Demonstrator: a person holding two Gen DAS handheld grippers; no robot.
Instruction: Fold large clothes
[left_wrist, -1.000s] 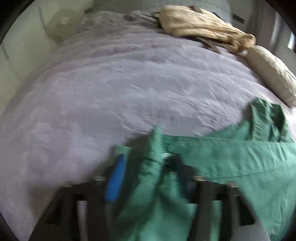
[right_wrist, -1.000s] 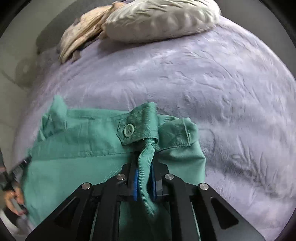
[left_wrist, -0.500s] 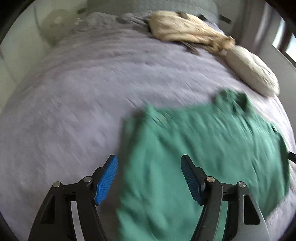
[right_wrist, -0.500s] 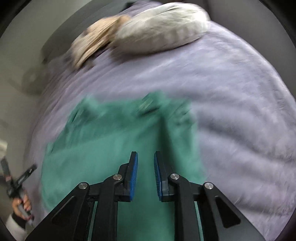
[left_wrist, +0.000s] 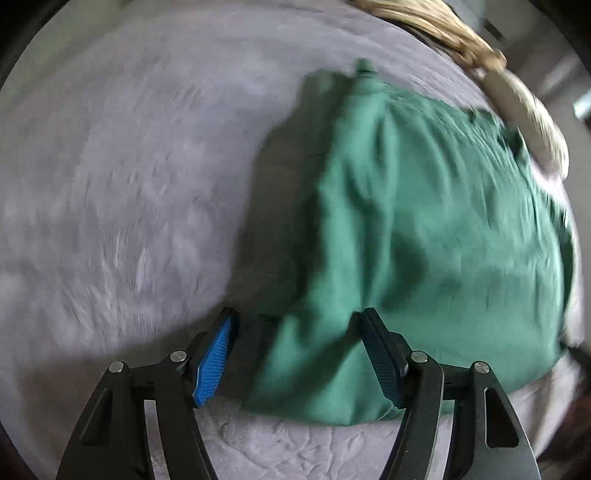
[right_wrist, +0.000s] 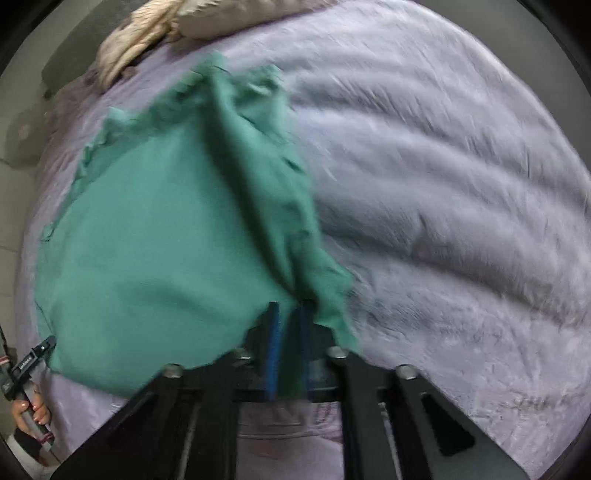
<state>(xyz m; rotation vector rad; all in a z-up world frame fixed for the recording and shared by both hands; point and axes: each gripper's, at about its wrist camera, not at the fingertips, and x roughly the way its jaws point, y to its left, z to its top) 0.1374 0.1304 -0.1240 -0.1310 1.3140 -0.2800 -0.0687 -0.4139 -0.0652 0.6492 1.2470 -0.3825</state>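
Note:
A large green garment (left_wrist: 424, 221) lies spread on a lilac bedspread (left_wrist: 129, 166). My left gripper (left_wrist: 299, 354) is open, its blue-padded fingers straddling the garment's near edge without closing on it. In the right wrist view the same garment (right_wrist: 166, 229) fills the left half. My right gripper (right_wrist: 288, 350) has its jaws nearly together, with a fold of green cloth between the blue pads. Both views are blurred by motion.
A beige garment (right_wrist: 136, 48) and a pale pillow (right_wrist: 236, 18) lie at the far end of the bed (right_wrist: 443, 184). The person's left hand on the other gripper's handle (right_wrist: 26, 384) shows at the lower left of the right wrist view.
Both grippers let go of the garment's waistband, drew back to the near edge, and the right gripper closed on cloth there. The left gripper stays open.

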